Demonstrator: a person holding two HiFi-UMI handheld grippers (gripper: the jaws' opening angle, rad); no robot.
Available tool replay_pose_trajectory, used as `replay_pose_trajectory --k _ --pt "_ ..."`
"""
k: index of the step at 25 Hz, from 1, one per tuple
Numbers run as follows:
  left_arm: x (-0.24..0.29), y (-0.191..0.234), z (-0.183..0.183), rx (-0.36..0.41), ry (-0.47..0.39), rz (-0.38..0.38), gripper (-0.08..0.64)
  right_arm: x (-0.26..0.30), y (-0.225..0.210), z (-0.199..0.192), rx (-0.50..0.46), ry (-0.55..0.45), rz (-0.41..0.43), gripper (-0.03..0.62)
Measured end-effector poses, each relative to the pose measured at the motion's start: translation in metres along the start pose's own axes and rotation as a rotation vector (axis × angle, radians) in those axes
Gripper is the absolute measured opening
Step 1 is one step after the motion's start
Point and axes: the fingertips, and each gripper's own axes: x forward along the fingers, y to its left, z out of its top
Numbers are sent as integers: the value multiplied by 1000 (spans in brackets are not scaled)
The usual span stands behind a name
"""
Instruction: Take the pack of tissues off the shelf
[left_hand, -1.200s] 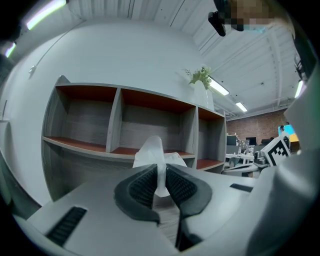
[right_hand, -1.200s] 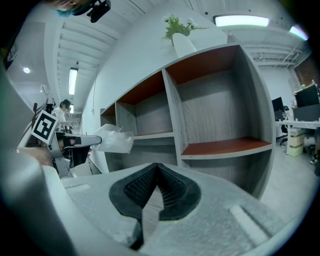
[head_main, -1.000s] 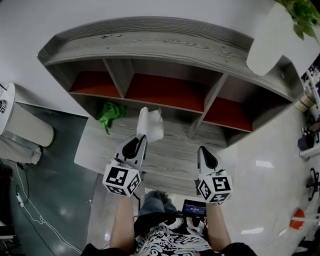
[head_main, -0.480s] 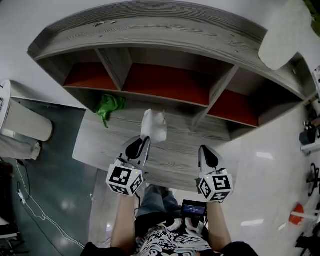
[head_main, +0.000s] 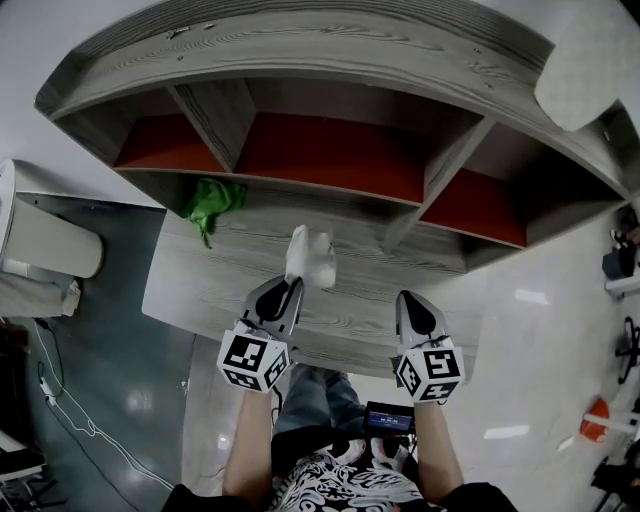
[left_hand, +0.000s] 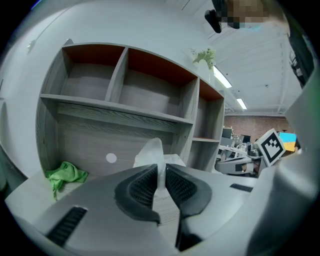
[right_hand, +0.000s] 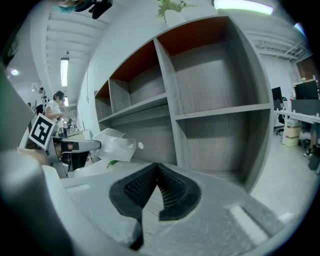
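Note:
The pack of tissues (head_main: 309, 258) is a white crinkled plastic pack. It hangs in front of the grey wooden shelf (head_main: 300, 60), over the shelf's low front board (head_main: 200, 285). My left gripper (head_main: 291, 288) is shut on the pack's thin edge (left_hand: 159, 159), which stands up between the ribbed pads. From the right gripper view the pack (right_hand: 116, 145) shows at the left, clear of the compartments. My right gripper (head_main: 412, 303) is level with the left one, to the right of the pack; its jaws (right_hand: 156, 175) are shut with nothing in them.
A green cloth (head_main: 209, 202) lies at the back left of the front board, also in the left gripper view (left_hand: 65, 174). A white cylinder bin (head_main: 45, 245) stands on the floor at left. A white vase (head_main: 590, 65) sits on the shelf top at right.
Both grippers have sunk, and the pack has come down with the left one, closer to the front board. Neither gripper's jaws have changed.

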Motion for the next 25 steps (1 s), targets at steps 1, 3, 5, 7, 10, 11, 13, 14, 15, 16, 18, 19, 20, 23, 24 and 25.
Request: replay_pose_trajectory --k 1,3,5,7,10,11,13,14,15,16,18,19,20,23,24,25 --pt "1 0 -2 -2 6 -1 38 1 -1 -3 2 5 -1 4" --pt "4 -2 -5 -4 18 -6 37 3 -5 -9 7 17 -4 5" --pt "7 -3 -11 -5 30 -12 37 4 -7 -15 14 29 -8 5" --pt "9 -2 -18 -9 41 -13 37 5 -9 -22 20 43 -11 4" --pt "11 -1 -25 -23 52 -12 37 6 -9 -31 27 58 -9 5" --pt "11 0 -27 -29 55 -13 37 7 -10 -33 29 61 -8 4" --pt "13 0 -33 -38 61 -17 37 9 -11 -39 30 69 -6 5" --pt "14 1 -38 -40 64 -18 37 9 -11 -41 29 74 -5 5" --pt "15 1 -43 -41 68 -19 37 9 -12 -43 26 78 -5 5" --pt "16 1 -47 -40 73 -20 37 9 -12 -44 24 81 -5 5" --pt "18 -1 -54 -28 88 -26 37 9 -14 -48 24 88 -6 5" --pt "19 -2 -58 -16 99 -29 37 8 -14 -50 26 92 -7 4" --pt "20 -2 -61 -2 110 -31 37 8 -15 -52 27 96 -8 4" --pt "20 -1 -67 2 131 -36 37 8 -15 -58 35 105 0 4" --pt "20 -1 -67 -6 133 -39 37 9 -15 -59 37 108 6 5" --pt "20 -1 -68 -14 136 -42 37 10 -15 -61 37 111 12 5"
